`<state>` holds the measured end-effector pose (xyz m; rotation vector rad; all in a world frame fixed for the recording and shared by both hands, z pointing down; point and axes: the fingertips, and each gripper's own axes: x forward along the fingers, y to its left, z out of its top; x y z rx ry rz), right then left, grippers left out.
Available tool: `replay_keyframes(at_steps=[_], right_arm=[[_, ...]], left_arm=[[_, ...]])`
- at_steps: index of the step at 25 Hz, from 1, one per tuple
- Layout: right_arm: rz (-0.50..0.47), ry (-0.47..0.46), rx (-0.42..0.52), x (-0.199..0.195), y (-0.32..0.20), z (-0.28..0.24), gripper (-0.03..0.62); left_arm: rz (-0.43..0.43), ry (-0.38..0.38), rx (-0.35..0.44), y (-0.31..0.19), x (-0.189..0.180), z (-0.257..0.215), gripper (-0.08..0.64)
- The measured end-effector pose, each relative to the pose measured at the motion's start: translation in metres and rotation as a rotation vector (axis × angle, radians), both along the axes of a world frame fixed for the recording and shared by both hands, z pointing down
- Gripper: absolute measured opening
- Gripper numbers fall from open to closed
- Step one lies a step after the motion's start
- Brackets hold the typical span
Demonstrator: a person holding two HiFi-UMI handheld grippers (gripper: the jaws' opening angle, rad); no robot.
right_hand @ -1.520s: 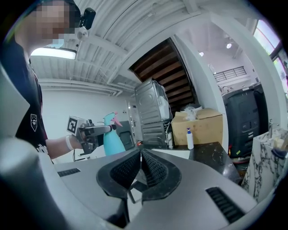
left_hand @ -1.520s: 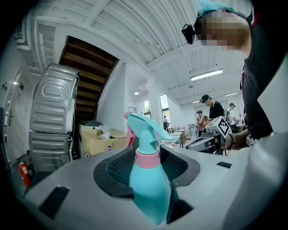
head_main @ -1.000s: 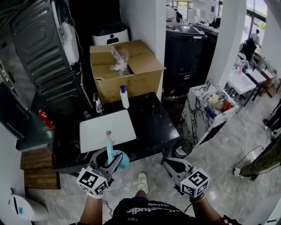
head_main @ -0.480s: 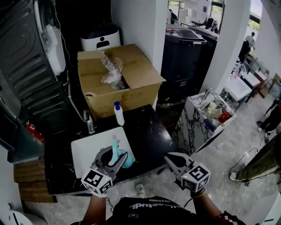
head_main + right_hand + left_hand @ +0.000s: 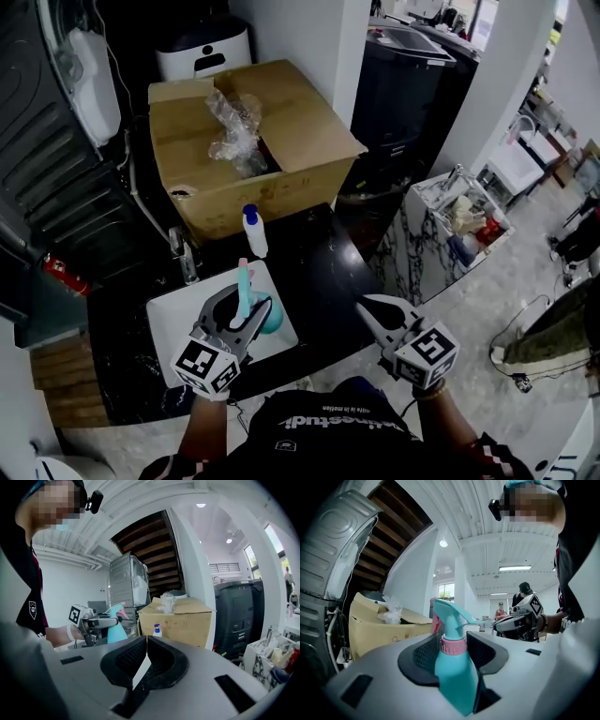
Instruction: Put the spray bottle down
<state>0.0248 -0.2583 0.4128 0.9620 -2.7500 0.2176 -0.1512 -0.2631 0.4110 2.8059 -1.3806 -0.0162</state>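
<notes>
Our left hand-held gripper (image 5: pixel 248 302) clamps the bottle (image 5: pixel 454 677) by its neck over the worktop (image 5: pixel 323 267); our right hand-held gripper (image 5: pixel 144 643) is clenched, empty.

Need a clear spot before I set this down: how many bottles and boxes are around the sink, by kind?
Spray bottle: 1, teal, held in the left gripper
Pump bottle: 1, white with a blue top, standing in front of the box
Cardboard box: 1, open
Total: 3
</notes>
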Motion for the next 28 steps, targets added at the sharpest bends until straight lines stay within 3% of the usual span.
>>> replay_keyframes(at_steps=[6,13,18,28], right_arm=[[-0.017,-0.047,-0.038,-0.001,-0.025,0.01,0.041],[-0.074,-0.004,-0.035,-0.003,-0.047,0.015,0.041],[-0.086,0.002,-0.032,0.009,-0.05,0.021,0.041],[-0.089,-0.038,-0.049,0.035,-0.058,0.027,0.041]], left_arm=[[-0.016,-0.007,-0.018,-0.022,0.01,0.018,0.195],[-0.005,-0.074,0.016,-0.052,0.046,0.03,0.195],[-0.044,-0.048,-0.002,-0.084,0.065,0.053,0.195],[-0.124,-0.089,-0.039,-0.149,0.103,0.121,0.192]])
